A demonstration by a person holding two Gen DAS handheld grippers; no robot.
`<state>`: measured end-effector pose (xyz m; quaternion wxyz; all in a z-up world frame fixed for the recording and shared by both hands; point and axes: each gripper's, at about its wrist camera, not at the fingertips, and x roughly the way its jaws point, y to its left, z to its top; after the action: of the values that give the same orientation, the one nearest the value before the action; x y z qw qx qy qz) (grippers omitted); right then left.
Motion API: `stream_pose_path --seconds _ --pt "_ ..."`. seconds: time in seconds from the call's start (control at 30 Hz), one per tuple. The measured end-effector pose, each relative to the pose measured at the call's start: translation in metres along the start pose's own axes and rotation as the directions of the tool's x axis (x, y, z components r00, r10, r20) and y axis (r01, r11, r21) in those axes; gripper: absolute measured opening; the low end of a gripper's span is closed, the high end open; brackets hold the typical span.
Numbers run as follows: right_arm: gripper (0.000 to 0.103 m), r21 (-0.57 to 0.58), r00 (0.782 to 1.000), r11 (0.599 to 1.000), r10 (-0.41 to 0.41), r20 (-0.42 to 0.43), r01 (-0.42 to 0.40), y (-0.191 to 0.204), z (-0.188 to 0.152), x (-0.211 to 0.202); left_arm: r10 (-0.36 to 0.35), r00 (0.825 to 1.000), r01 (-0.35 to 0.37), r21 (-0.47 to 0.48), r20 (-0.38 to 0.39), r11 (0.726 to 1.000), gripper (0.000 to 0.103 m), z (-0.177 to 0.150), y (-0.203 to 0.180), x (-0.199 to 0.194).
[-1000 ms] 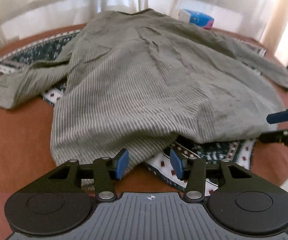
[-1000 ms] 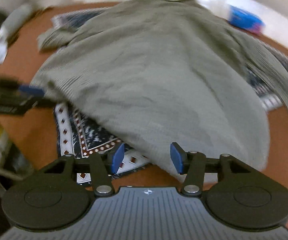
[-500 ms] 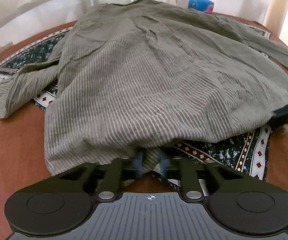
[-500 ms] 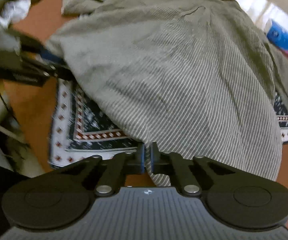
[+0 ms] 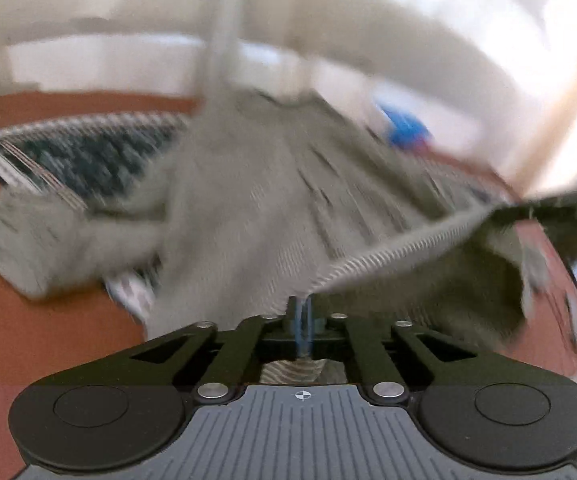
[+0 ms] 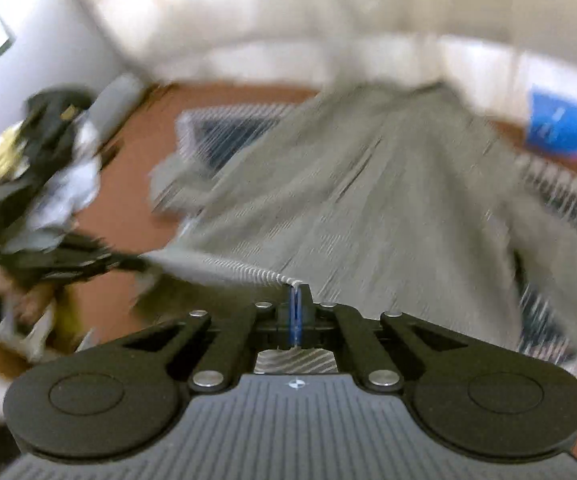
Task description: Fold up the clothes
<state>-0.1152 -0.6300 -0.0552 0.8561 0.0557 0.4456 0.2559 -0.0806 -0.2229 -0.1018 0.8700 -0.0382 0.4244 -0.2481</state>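
Observation:
A grey-green striped shirt [image 5: 256,208] lies spread over a patterned rug, blurred by motion. My left gripper [image 5: 302,312] pinches the shirt's near hem between its blue pads; its jaws are opening slightly with the cloth still between them. In the right wrist view the same shirt [image 6: 368,200] stretches away from my right gripper [image 6: 295,312], which is shut tight on the hem. The hem edge [image 5: 400,248] hangs taut in the air between both grippers. The other gripper shows as a dark blur at the right [image 5: 548,208] and at the left [image 6: 88,260].
A dark patterned rug [image 5: 88,156] lies under the shirt on a red-brown surface [image 5: 48,320]. A blue packet [image 6: 560,128] sits at the far edge. A heap of dark and white clothes [image 6: 48,168] is at the left. White curtains hang behind.
Both grippers went from open at the hem to shut on it, then rose and moved forward, lifting the hem off the rug. The picture has become blurred.

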Motion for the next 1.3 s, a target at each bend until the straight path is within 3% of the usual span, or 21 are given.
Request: stream_pose_path --seconds 0.07,0.17,0.27,0.4,0.53,0.67,0.8,1.03,1.07,1.1,1.13,1.17,1.2,1.3 --pt "0.008 0.059 0.995 0.994 -0.092 0.038 0.089 -0.015 0.012 0.025 0.085 0.996 -0.085 -0.036 0.004 0.996 0.033 0.013 0.003 0.02" --pt "0.022 0.146 0.978 0.968 -0.208 0.017 0.203 -0.035 0.018 0.057 0.107 0.994 -0.108 -0.036 -0.024 0.993 0.035 0.013 0.0 0.029" --pt "0.022 0.16 0.973 0.964 -0.224 0.05 0.213 -0.029 0.006 0.046 0.083 0.996 -0.083 -0.013 -0.019 0.996 0.045 -0.004 -0.014 0.01" --pt "0.029 0.163 0.99 0.981 -0.118 0.079 0.103 -0.003 -0.027 0.018 -0.037 0.996 0.033 -0.041 -0.082 0.999 0.048 -0.042 -0.032 -0.005" --pt "0.03 0.106 0.996 0.99 -0.087 -0.025 0.089 0.022 -0.064 0.028 -0.025 0.988 0.037 0.077 -0.154 0.996 0.049 -0.078 -0.068 0.013" --pt "0.031 0.032 0.985 0.989 -0.14 -0.104 0.144 0.041 -0.096 0.045 0.054 0.993 -0.036 0.162 -0.108 0.986 0.054 -0.086 -0.092 0.029" --pt "0.04 -0.09 0.966 0.971 -0.232 -0.11 0.223 0.054 -0.111 0.053 0.087 0.993 -0.062 0.27 -0.083 0.961 0.059 -0.084 -0.103 0.038" --pt "0.045 -0.255 0.939 0.92 -0.331 -0.094 0.299 0.057 -0.111 0.071 0.108 0.981 -0.04 0.376 -0.164 0.926 0.059 -0.09 -0.106 0.06" --pt "0.044 -0.267 0.937 0.917 -0.335 -0.104 0.298 0.056 -0.112 0.074 0.102 0.979 -0.029 0.378 -0.175 0.925 0.048 -0.091 -0.105 0.062" --pt "0.042 -0.273 0.938 0.918 -0.327 -0.115 0.287 0.055 -0.113 0.076 0.095 0.977 -0.017 0.377 -0.19 0.926 0.031 -0.091 -0.104 0.063" --pt "0.038 -0.278 0.938 0.921 -0.319 -0.133 0.274 0.054 -0.113 0.079 0.087 0.973 -0.002 0.372 -0.212 0.928 0.007 -0.09 -0.102 0.064" --pt "0.016 -0.276 0.939 0.926 -0.308 -0.156 0.258 0.052 -0.113 0.081 0.068 0.97 0.021 0.357 -0.234 0.934 0.003 -0.087 -0.099 0.063" --pt "0.001 -0.264 0.941 0.935 -0.289 -0.178 0.238 0.05 -0.111 0.08 0.035 0.968 0.052 0.333 -0.249 0.941 0.002 -0.082 -0.094 0.059" --pt "0.001 -0.16 0.969 0.979 -0.155 -0.193 0.125 0.036 -0.092 0.06 -0.081 0.96 0.151 0.251 -0.269 0.956 0.0 -0.059 -0.079 0.043"
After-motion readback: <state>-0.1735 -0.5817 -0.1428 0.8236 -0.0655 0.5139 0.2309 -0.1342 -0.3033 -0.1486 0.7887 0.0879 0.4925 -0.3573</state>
